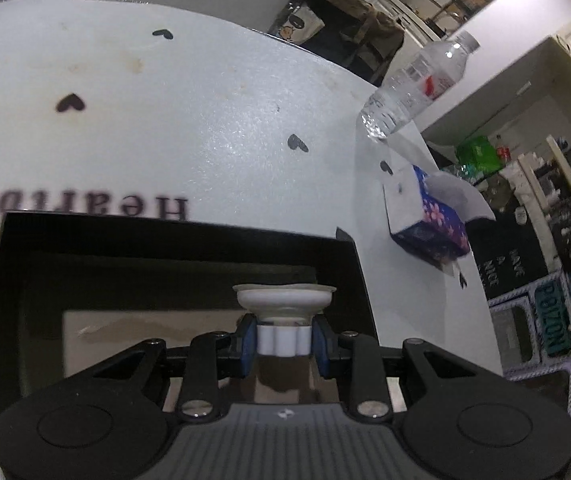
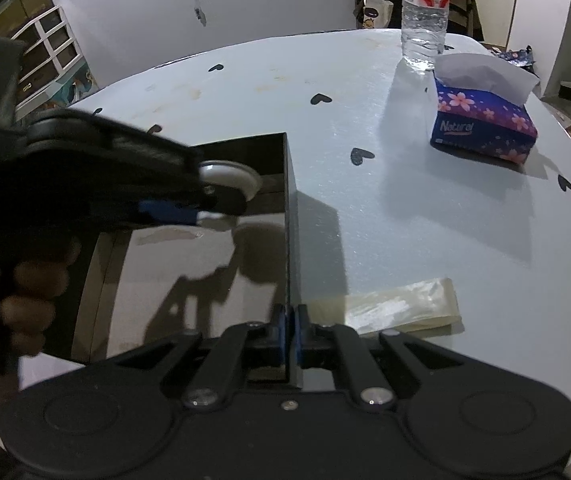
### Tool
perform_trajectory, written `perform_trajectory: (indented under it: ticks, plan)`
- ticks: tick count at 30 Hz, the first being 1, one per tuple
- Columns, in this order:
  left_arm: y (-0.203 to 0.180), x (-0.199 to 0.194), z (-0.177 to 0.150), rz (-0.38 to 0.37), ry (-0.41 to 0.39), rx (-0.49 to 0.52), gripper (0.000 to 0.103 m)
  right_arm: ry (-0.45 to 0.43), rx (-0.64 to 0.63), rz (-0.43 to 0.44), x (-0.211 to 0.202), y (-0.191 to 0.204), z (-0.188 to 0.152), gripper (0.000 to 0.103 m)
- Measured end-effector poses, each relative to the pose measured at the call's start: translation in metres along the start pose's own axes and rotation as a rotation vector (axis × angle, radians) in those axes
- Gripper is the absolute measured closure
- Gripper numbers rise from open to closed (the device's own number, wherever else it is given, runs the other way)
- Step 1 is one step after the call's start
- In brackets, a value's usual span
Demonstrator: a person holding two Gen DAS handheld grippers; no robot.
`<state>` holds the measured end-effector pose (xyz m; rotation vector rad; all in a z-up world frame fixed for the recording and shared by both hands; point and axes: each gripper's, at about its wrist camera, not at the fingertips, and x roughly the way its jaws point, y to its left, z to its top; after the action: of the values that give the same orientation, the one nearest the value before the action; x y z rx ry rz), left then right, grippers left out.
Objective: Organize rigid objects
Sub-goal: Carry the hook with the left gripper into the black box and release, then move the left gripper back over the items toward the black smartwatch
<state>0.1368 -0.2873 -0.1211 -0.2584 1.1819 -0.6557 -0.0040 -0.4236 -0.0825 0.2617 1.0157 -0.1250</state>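
Note:
A white suction-cup hook (image 1: 283, 320) sits between the blue pads of my left gripper (image 1: 284, 344), which is shut on its lobed base; its round cup faces away from me. It hangs over the inside of an open black box (image 1: 173, 240) with a pale floor. From the right wrist view the left gripper (image 2: 205, 210) reaches in from the left over the box, the white cup (image 2: 229, 178) showing past its tip. My right gripper (image 2: 290, 330) is shut on the box's right wall (image 2: 290, 216) near its front corner.
The box stands on a white table cover (image 2: 365, 220) printed with black hearts. A blue flowered tissue box (image 2: 483, 120) and a clear water bottle (image 2: 424, 12) stand at the far right. A flat yellowish plastic packet (image 2: 397, 306) lies right of the box. A person's hand (image 2: 9, 280) holds the left gripper.

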Motion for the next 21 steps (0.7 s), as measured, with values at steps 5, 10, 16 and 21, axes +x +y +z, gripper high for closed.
perform_trajectory:
  ticks: [5, 10, 16, 21]
  plan:
    - [0.0, 0.018, 0.003, -0.022, 0.019, -0.035, 0.073, 0.005, 0.003, -0.001, 0.001, 0.0, 0.001, 0.098]
    - [0.0, 0.018, -0.003, -0.028, 0.037, -0.029, 0.044, 0.01, 0.003, 0.002, 0.002, -0.001, 0.002, 0.098]
    - [0.003, 0.005, -0.011, -0.016, 0.031, -0.01, 0.041, 0.011, 0.02, 0.013, 0.002, -0.004, 0.002, 0.098]
    - [0.003, -0.017, -0.018, 0.008, 0.004, 0.038, 0.041, 0.011, 0.03, 0.026, 0.002, -0.007, 0.001, 0.097]
